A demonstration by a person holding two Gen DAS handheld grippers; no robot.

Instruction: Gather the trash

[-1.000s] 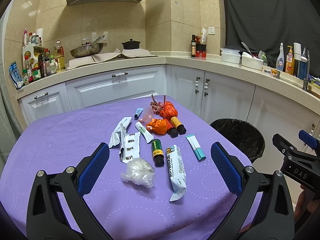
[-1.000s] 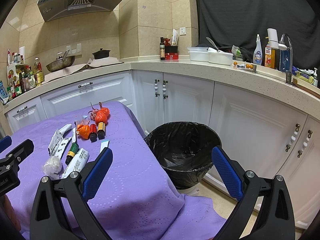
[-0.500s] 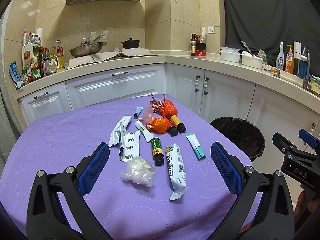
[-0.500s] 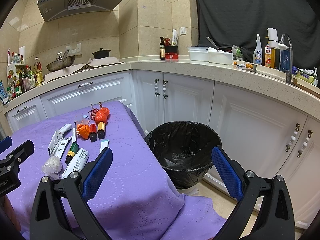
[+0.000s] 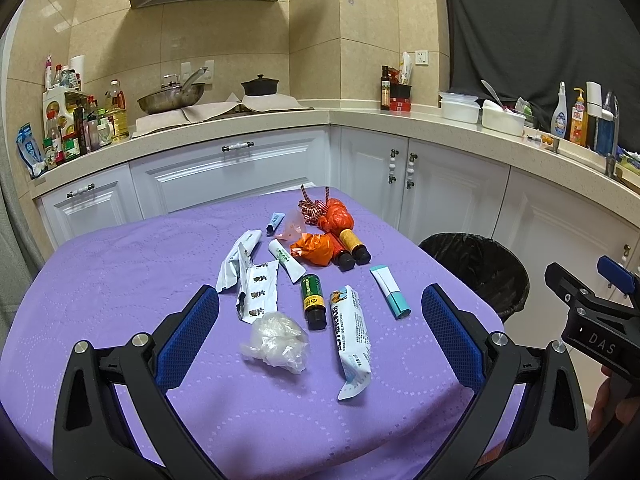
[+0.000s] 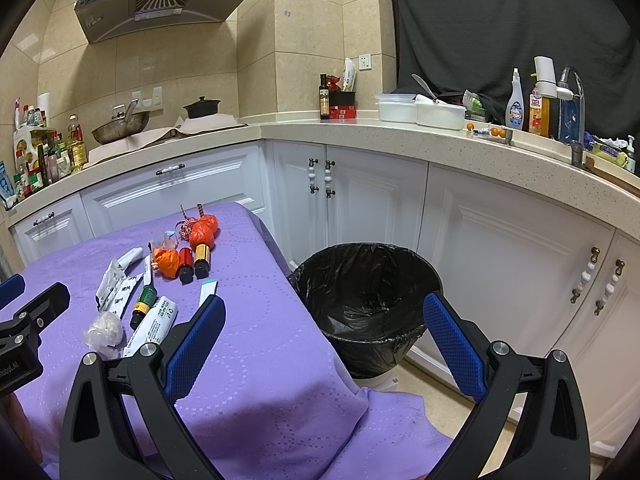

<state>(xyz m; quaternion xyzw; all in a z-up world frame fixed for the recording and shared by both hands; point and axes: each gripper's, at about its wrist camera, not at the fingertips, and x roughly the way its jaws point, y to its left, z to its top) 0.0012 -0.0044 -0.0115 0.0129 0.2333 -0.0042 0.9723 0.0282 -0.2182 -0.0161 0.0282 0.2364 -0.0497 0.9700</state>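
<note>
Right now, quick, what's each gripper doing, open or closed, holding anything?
Left gripper: open, holding nothing, over the trash on the purple table.
Right gripper: open, holding nothing, facing the black bin.

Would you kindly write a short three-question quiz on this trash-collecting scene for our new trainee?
1. True or false: the left gripper is shut on the crumpled plastic wrap.
2. Which side of the table is the bin on, from the person's view? A) left B) right C) behind
3. Fill in: the bin is lined with a ____ bag.

Key: 1. False, both it and the right gripper are open and hold nothing. 2. B. 3. Black.
</note>
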